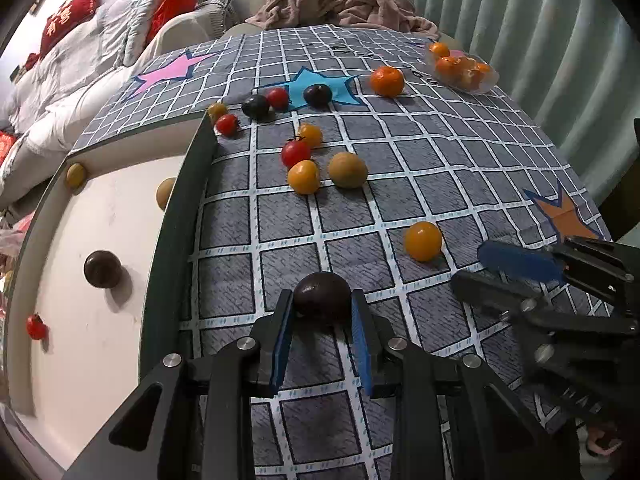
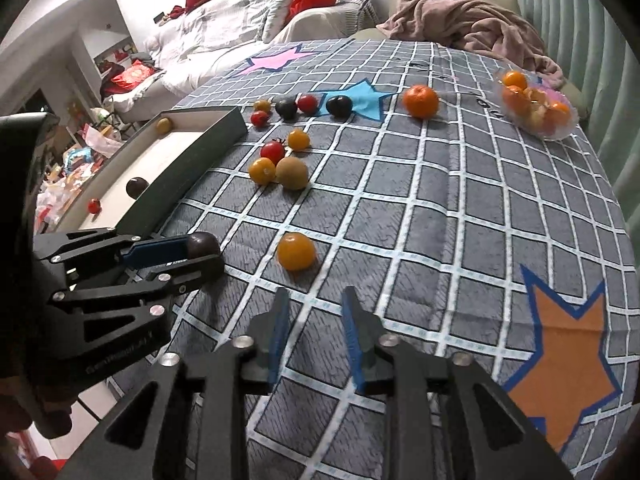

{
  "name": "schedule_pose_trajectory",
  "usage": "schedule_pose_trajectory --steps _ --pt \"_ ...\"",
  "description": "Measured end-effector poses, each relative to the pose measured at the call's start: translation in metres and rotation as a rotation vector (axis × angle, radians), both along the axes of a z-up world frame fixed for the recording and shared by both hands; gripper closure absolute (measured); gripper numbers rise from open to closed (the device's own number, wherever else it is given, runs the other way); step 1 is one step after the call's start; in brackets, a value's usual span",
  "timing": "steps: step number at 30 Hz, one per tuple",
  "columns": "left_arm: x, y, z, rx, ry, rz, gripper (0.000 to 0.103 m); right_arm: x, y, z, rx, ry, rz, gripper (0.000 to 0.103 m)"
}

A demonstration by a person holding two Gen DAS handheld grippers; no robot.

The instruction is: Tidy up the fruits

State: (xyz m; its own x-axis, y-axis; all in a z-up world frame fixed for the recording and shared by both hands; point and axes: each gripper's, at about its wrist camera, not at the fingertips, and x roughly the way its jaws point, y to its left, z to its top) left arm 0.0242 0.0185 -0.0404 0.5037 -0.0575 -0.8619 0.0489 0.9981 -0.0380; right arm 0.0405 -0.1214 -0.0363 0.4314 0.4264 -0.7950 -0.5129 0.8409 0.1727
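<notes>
My left gripper [image 1: 322,300] is shut on a dark plum [image 1: 322,295] low over the checked cloth; it also shows in the right wrist view [image 2: 204,245]. My right gripper [image 2: 314,300] is open and empty, just short of a yellow-orange tomato [image 2: 296,251], which also shows in the left wrist view [image 1: 423,241]. A box tray [image 1: 176,216] with a white floor lies at the left and holds a dark plum [image 1: 102,269], a red tomato [image 1: 36,326] and two yellow fruits. Several tomatoes, plums and a kiwi [image 1: 347,169] lie loose mid-table.
A tangerine [image 1: 386,81] lies far back near a clear plastic dish [image 1: 486,82] of peeled tangerines. Paper stars are stuck on the cloth: pink, blue and orange [image 2: 568,360]. A sofa with a blanket and a bed stand beyond the table. A curtain hangs at the right.
</notes>
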Motion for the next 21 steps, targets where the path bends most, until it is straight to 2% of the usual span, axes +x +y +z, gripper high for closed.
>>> schedule_pose_trajectory --steps 8,12,21 --pt "-0.004 0.004 -0.001 -0.006 -0.005 0.015 0.074 0.014 0.023 -0.002 -0.028 -0.019 0.012 0.058" --pt "-0.003 0.005 -0.001 -0.010 -0.006 0.017 0.074 0.016 0.029 -0.002 -0.039 -0.014 0.021 0.079" --pt "-0.011 0.013 0.008 -0.059 -0.020 0.037 0.074 0.009 0.019 0.011 -0.013 0.010 0.008 0.079"
